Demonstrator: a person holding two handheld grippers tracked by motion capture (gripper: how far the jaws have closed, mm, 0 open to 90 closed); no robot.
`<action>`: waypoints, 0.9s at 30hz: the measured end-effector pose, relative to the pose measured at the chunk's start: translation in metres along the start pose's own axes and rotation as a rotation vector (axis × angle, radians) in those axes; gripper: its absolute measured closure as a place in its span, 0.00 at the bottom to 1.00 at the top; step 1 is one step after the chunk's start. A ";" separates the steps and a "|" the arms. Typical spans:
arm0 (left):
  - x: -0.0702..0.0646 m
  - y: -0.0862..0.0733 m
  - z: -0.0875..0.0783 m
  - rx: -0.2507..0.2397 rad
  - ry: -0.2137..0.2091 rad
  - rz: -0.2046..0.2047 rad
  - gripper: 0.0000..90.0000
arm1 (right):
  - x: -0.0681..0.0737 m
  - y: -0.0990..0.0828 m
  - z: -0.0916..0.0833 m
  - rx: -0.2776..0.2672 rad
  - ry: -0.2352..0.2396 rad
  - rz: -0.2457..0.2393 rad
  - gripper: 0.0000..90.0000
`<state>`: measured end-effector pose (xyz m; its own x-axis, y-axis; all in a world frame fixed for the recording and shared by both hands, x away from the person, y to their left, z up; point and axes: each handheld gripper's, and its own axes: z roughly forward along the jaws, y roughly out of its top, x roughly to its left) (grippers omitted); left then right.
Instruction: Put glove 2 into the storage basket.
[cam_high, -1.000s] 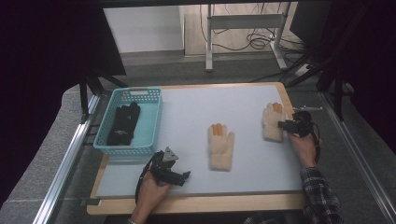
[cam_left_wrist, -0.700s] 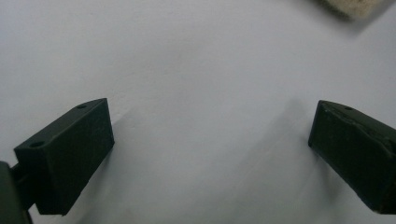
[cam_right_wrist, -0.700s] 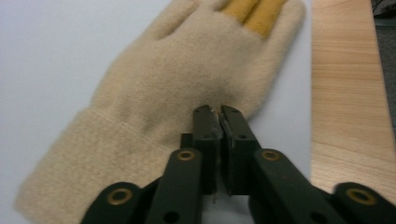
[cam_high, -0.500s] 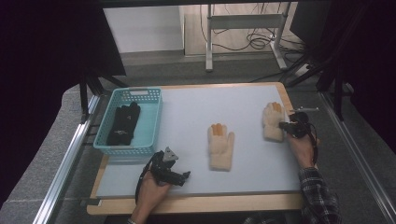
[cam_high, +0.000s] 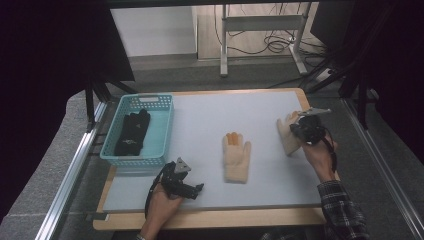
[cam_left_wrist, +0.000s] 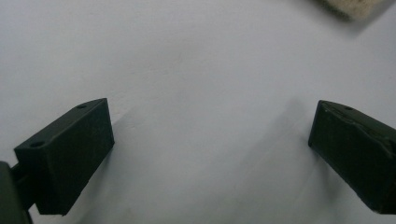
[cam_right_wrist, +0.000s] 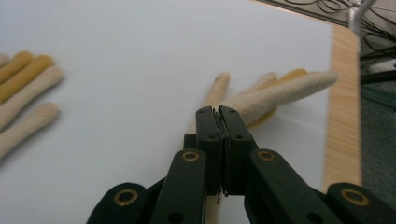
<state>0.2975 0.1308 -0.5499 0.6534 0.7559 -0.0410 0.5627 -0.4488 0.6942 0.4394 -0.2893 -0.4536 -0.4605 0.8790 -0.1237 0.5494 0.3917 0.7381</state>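
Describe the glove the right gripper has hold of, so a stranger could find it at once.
Start at the white table mat and go to its right edge, beside the bare wooden border. There lies a cream knitted glove, pinched by the right gripper. Its twin lies alone mid-mat, and the black gloves sit in the basket.

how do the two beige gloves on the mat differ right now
The middle glove lies flat on the mat with nothing touching it; the right glove is pinched in the shut jaws of the right gripper. The middle glove sits near the mat's centre, the right glove by its right edge. In the right gripper view the right glove's fingers lift off the mat, while the middle glove's lie flat. Both are beige with orange-tipped fingers.
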 end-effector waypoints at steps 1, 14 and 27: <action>0.000 0.000 0.000 0.000 0.000 0.000 0.00 | 0.006 0.001 0.002 0.001 0.012 -0.011 0.96; 0.000 0.000 0.000 0.001 0.000 0.000 0.00 | 0.045 0.020 0.020 -0.064 0.165 -0.059 0.70; 0.000 0.000 0.000 0.000 -0.001 0.001 0.00 | 0.022 -0.004 0.057 0.000 0.243 -0.147 0.50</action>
<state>0.2976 0.1309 -0.5499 0.6541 0.7553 -0.0410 0.5623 -0.4492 0.6943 0.4669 -0.2562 -0.4972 -0.6886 0.7220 -0.0671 0.4645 0.5103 0.7238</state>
